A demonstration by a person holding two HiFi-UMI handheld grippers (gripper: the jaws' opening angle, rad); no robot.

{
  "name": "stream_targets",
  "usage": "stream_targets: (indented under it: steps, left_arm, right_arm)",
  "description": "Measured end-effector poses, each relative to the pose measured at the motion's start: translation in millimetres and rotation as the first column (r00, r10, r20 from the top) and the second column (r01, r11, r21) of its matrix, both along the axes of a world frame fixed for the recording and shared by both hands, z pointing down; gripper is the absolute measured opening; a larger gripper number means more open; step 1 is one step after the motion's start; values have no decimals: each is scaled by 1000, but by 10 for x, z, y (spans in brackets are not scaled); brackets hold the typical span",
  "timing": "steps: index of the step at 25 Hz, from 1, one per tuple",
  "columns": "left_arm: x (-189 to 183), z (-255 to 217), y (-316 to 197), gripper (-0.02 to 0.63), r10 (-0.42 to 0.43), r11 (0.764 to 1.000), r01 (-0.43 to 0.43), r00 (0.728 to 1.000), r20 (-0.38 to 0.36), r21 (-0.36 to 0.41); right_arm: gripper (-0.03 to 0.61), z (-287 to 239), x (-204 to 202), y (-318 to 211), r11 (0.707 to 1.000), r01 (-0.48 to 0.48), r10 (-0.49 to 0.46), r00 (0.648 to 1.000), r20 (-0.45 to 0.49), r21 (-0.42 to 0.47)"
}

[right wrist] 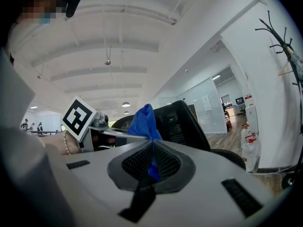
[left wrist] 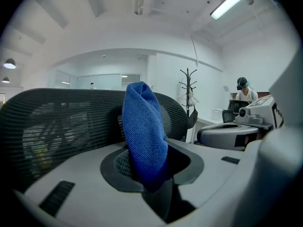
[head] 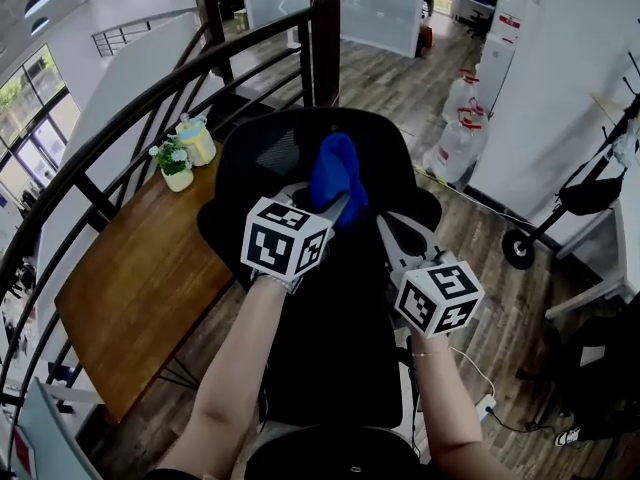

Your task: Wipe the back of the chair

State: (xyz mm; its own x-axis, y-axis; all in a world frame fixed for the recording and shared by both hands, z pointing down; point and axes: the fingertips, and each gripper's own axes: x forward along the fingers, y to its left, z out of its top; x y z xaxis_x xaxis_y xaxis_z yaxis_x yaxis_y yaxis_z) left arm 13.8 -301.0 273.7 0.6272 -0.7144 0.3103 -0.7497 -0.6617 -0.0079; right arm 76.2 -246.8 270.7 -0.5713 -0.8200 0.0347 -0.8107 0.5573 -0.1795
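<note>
Gripping the blue cloth (head: 336, 176), the left gripper (left wrist: 150, 176) has its jaws closed on the bunched fabric, which stands up against the top of the black mesh chair back (head: 262, 158). The right gripper (right wrist: 152, 167) sits just beside, jaws pinched shut on a lower corner of the same cloth.

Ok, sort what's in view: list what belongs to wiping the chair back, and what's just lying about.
For the job:
- blue cloth, pinched by the left gripper and the right gripper
- black mesh chair back

Lying about:
- wooden table
- small potted flowers
- yellow cup
- water jugs on the floor
- railing
</note>
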Motion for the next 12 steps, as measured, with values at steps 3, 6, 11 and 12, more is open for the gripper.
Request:
stream_targets:
  steps: [3,6,11,12]
  left_arm:
    - [-207,-10,-13,121,-41,999,41,999,-8,-4]
    - [-428,-5,-12,121,-87,996,87,996,-14,-6]
    - [-778,0,17,121,-155,988,155,988,-28,-12]
    - [-849,1,33,121,-167,986,166,985,-32,-12]
  right_arm:
    - [28,13,-127,-5,1000,23,-23,1000,-5,-6]
    - [28,55,-266,9,999,45,-45,999,-3,-16]
    - [28,115,-501,45,996,88,-89,996,-11,-30]
    - [28,120,-543,55,995,95,-96,995,-11,-31]
